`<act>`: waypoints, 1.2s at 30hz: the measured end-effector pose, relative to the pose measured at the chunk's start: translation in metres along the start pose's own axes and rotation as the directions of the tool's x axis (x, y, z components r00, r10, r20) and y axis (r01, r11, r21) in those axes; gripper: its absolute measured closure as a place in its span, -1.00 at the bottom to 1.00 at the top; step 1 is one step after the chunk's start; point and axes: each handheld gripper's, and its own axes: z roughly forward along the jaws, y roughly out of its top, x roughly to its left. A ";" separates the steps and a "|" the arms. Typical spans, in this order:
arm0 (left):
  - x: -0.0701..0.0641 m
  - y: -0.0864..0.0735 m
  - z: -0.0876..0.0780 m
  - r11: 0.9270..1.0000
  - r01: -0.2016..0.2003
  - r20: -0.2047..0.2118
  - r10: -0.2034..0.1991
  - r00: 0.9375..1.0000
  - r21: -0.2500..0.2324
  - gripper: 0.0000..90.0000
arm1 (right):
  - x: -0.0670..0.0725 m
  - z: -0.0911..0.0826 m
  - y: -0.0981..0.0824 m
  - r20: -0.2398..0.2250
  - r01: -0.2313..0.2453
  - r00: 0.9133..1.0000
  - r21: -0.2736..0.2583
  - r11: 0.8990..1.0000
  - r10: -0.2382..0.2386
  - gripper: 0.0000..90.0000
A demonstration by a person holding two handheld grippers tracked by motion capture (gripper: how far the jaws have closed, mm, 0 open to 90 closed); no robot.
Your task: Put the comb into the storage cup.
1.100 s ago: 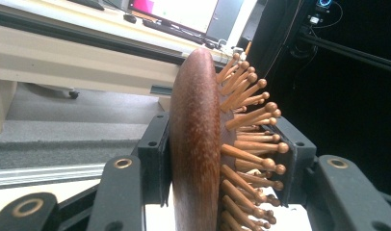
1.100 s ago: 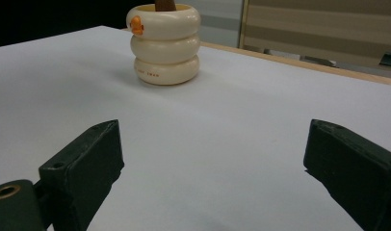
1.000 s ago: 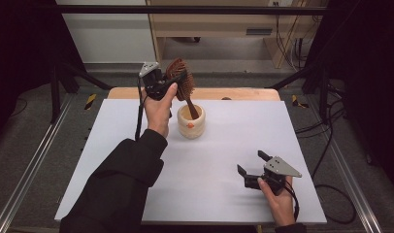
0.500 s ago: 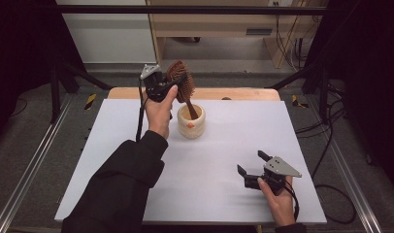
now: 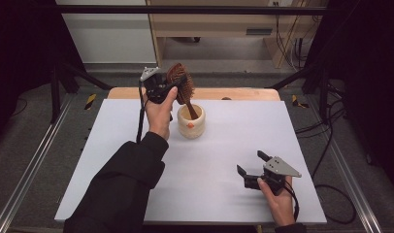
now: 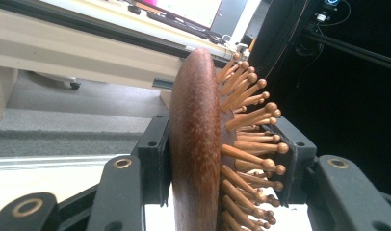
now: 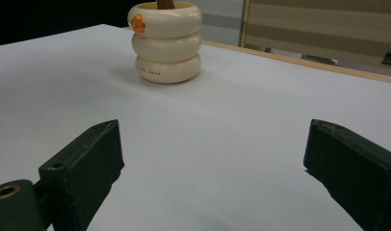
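Your left gripper [image 5: 178, 83] pinches brown wooden hairbrush [image 5: 181, 87] by its head, handle down in cream cup [image 5: 191, 121] at table's [image 5: 112, 145] far side. Same spot as a second ago. Brush: round-tipped wooden pins. Cup: three fat rings, orange dot, tiny writing too small to read. Your right gripper [image 5: 252, 165] spread wide, holding nothing.

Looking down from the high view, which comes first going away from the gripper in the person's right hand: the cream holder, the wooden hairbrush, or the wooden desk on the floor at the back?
From the right gripper, near the table's front right:
1. Cream holder, mid-table, up and left.
2. Hairbrush, head clamped in the left gripper, handle in the holder.
3. Wooden desk, beyond the table's far edge.
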 end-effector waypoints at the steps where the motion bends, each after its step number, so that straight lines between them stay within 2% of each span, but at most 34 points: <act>1: 0.000 0.000 0.000 1.000 -0.004 -0.001 0.004 1.000 0.003 0.09 | 0.000 0.000 0.000 0.000 -0.002 1.000 0.001 1.000 0.002 -0.85; 19: 0.001 -0.007 0.001 1.000 -0.005 -0.004 0.005 1.000 0.010 0.09 | 0.000 0.000 0.000 -0.001 0.002 1.000 0.004 1.000 -0.002 -0.85; 28: -0.002 -0.011 0.004 0.999 -0.031 -0.001 0.031 1.000 0.024 0.09 | 0.000 0.000 0.000 -0.003 0.000 1.000 0.003 1.000 0.000 -0.85; 36: 0.000 -0.012 0.004 1.000 -0.022 -0.006 0.022 1.000 0.018 0.09 | 0.000 0.000 0.000 -0.005 0.001 1.000 0.003 1.000 -0.001 -0.86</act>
